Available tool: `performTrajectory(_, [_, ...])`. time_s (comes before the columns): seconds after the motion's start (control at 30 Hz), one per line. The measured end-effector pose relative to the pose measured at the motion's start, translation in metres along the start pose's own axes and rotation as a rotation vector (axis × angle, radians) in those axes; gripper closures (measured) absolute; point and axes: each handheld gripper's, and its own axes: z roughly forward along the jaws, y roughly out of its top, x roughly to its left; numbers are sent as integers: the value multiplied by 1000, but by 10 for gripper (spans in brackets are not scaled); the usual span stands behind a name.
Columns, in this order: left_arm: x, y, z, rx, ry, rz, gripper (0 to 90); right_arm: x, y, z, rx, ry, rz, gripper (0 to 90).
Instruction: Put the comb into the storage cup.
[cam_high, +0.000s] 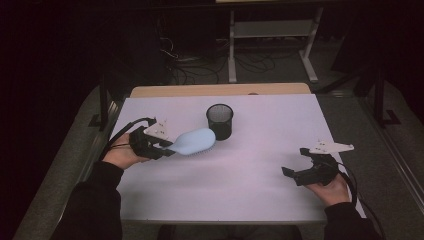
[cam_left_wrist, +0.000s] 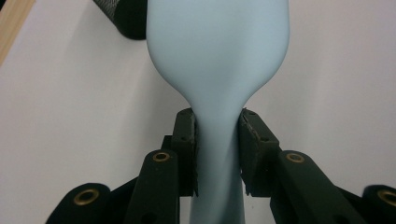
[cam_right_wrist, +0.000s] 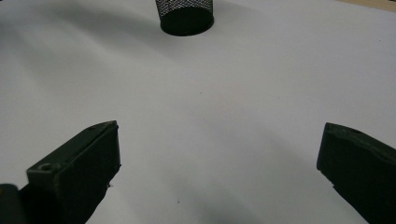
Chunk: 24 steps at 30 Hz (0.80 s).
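Hairbrush on its way to the cup

The left gripper (cam_high: 166, 148) squeezed the blue hairbrush (cam_high: 196, 141) by its handle, at nine o'clock of the black mesh cup (cam_high: 220, 120). Next, probably lift and tip it in. The right gripper (cam_high: 295, 167) waited wide apart.

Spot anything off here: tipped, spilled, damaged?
Nothing stands out. The black mesh cup stands upright on the white table, nothing spilled. The left hand-held gripper is clamped squarely on the neck of the light blue hairbrush. The right hand-held gripper is open with nothing between its jaws.
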Motion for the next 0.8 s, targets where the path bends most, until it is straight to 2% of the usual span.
performTrajectory(0.3, [0,16,-5,-8,1,28,707,0,0,0,0,0,-2,0])
performTrajectory(0.53, [-3,27,-8,-35,-6,46,707,0,0,-1,-2,1,-3,0])
performTrajectory(0.8, [-4,39,-13,-49,9,68,707,0,0,-2,-5,-1,0,0])
